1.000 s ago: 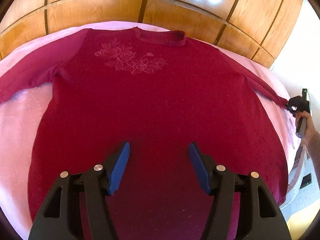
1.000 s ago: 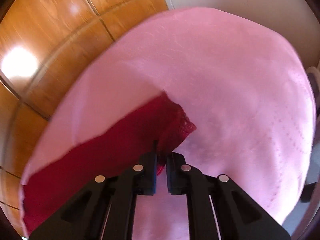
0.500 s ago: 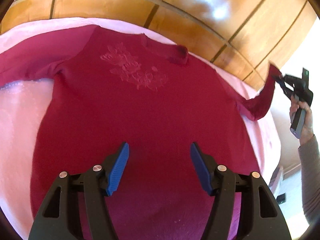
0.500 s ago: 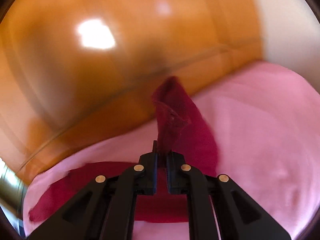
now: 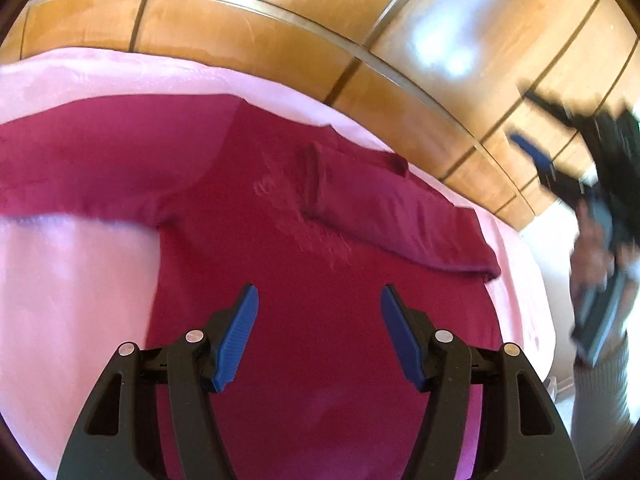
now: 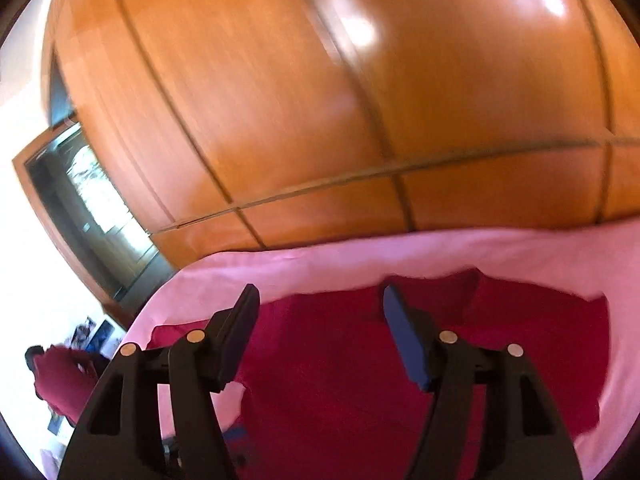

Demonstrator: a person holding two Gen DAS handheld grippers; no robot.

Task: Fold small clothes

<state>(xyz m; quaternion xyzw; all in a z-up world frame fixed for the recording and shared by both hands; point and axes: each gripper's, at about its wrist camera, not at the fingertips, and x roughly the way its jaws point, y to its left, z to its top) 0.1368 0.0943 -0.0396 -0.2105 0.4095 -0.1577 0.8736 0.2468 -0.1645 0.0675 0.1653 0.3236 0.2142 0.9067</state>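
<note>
With the right gripper (image 6: 318,312) just opened and empty, our wide left gripper (image 5: 318,312) should take the outstretched sleeve (image 5: 80,168) ahead-left by its cuff.

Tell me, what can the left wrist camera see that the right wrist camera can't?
Only the left wrist view shows the folded sleeve lying across the sweater's chest and the right gripper held in a hand. Only the right wrist view shows a dark framed window. Both show the red sweater, the pink sheet and the wooden panels.
</note>
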